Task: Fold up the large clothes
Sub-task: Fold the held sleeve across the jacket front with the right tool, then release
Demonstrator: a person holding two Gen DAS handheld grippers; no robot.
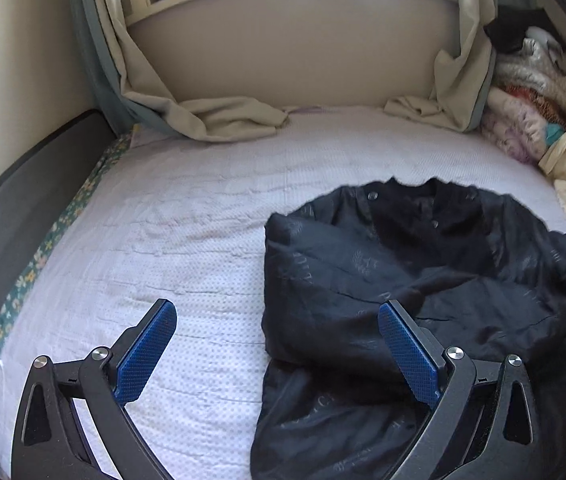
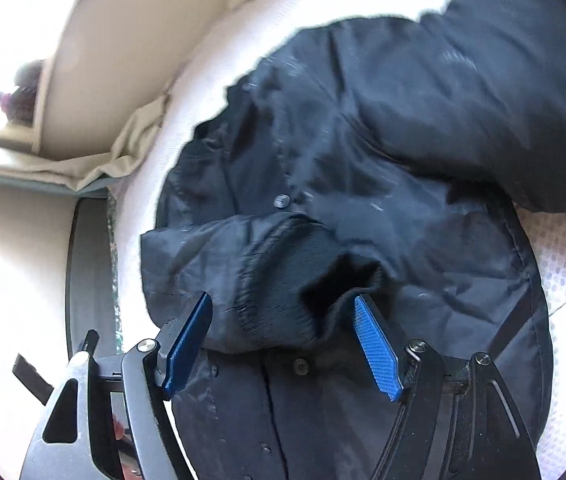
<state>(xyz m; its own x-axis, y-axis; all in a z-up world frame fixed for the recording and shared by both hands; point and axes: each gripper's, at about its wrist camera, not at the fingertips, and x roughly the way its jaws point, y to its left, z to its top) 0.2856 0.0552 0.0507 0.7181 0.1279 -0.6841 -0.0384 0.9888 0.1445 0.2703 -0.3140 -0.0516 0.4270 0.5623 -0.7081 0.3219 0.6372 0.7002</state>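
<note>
Jacket (image 1: 423,280) on bed (image 1: 187,216), part-folded, sleeve across the front.
Jacket lies toward the bed's right side, w/ bare sheet to its left. Risk: puffy, slick fabric may spring open. Cuff (image 2: 295,292) sits between the right gripper (image 2: 283,340) fingers, jaws apart, not clamped, so it could slip on lifting. Left gripper (image 1: 275,344) is wide apart, empty, over the jacket's edge; a thin pinch could drag the layers.
</note>
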